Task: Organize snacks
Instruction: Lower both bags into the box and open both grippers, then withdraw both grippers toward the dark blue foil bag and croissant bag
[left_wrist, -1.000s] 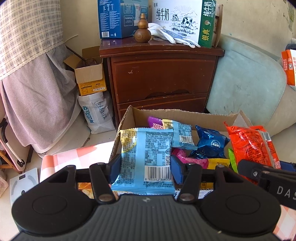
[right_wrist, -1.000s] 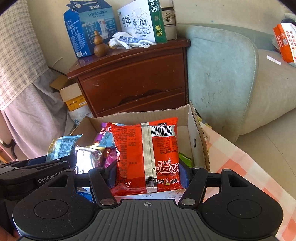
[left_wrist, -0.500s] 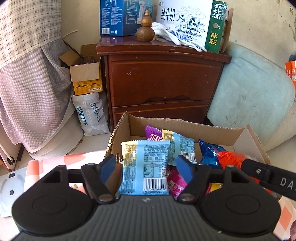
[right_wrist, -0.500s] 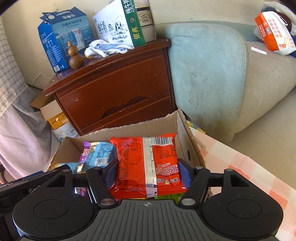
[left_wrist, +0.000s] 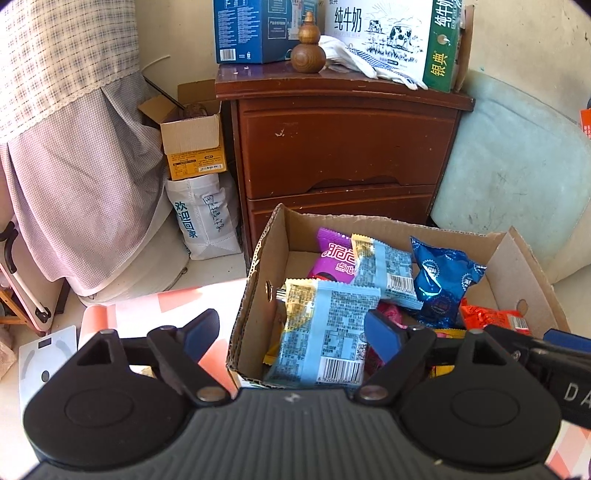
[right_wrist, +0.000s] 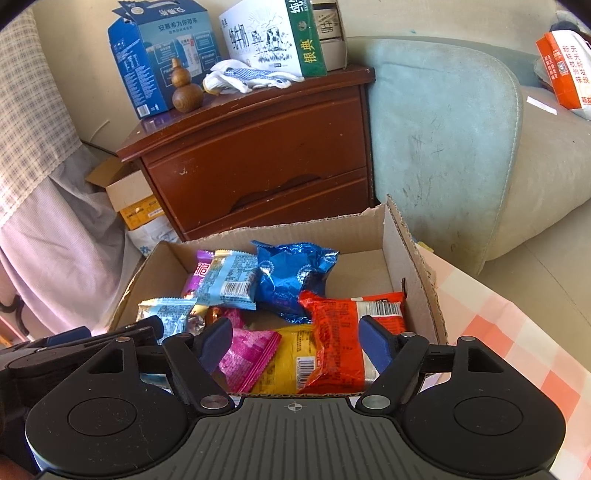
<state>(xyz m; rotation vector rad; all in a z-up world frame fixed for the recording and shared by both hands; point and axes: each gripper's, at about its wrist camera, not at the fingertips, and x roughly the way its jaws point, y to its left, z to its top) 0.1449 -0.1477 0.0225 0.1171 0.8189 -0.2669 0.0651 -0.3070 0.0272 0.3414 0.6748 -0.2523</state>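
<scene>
An open cardboard box (left_wrist: 258, 273) (right_wrist: 410, 258) holds several snack packets. My left gripper (left_wrist: 291, 332) is open above the box's left wall; a light blue packet (left_wrist: 325, 332) lies loose in the box between its fingers, leaning on the wall. My right gripper (right_wrist: 295, 339) is open over the box's near side; the orange-red packet (right_wrist: 340, 343) lies in the box below it, on a yellow packet (right_wrist: 288, 358). A blue foil packet (right_wrist: 291, 277), a pink one (right_wrist: 247, 350) and a purple one (left_wrist: 334, 254) also lie inside.
A brown wooden nightstand (left_wrist: 343, 147) stands behind the box with milk cartons and a wooden gourd (left_wrist: 308, 48) on top. A pale green sofa cushion (right_wrist: 443, 140) is at right. The checked tablecloth (right_wrist: 517, 332) lies under the box. A small box and white bag (left_wrist: 203, 218) sit left.
Both grippers have opened. The light blue packet dropped from the left gripper into the box, and the orange-red packet dropped from the right gripper into the box.
</scene>
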